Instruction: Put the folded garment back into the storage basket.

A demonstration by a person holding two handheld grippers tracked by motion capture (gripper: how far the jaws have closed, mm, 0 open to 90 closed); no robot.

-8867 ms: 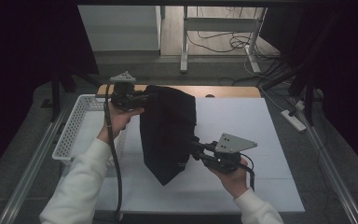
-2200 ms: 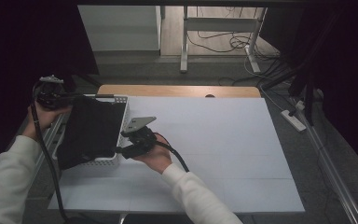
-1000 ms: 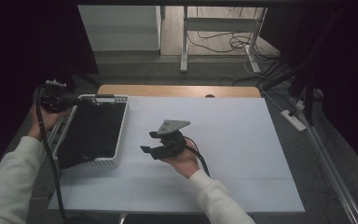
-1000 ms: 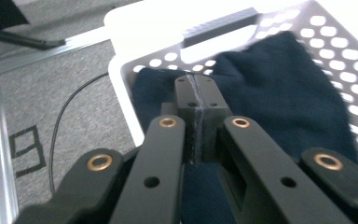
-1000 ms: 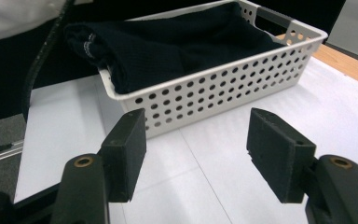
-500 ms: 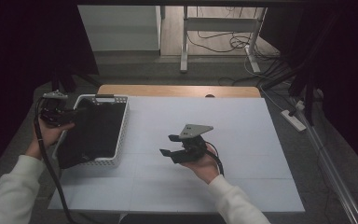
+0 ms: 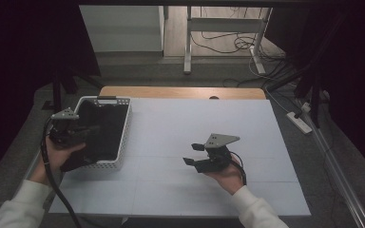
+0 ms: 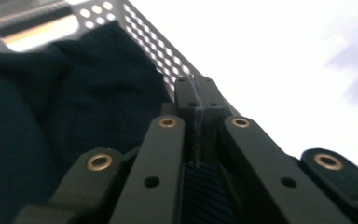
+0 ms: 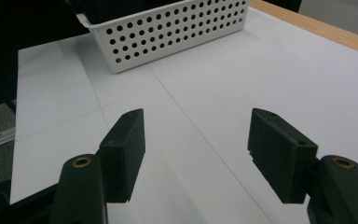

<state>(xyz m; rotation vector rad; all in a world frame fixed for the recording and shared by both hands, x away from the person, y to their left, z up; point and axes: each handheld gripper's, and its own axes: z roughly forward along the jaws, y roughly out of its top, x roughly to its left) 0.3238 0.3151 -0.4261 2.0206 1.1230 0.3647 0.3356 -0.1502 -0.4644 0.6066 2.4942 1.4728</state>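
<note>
The left hand-held gripper (image 7: 89, 132) sits at the near left corner of the white perforated basket (image 7: 123, 124), its jaws pressed together on a fold of the dark cloth (image 7: 100, 128) that fills the basket and spills over its near rim. The right hand-held gripper (image 7: 193, 154) hovers over the white surface (image 7: 180, 118), well to the right of the basket, jaws spread with nothing between them. A second ago it was nearer the basket; it has drawn away. Bare surface lies open all around it, right of the basket.
</note>
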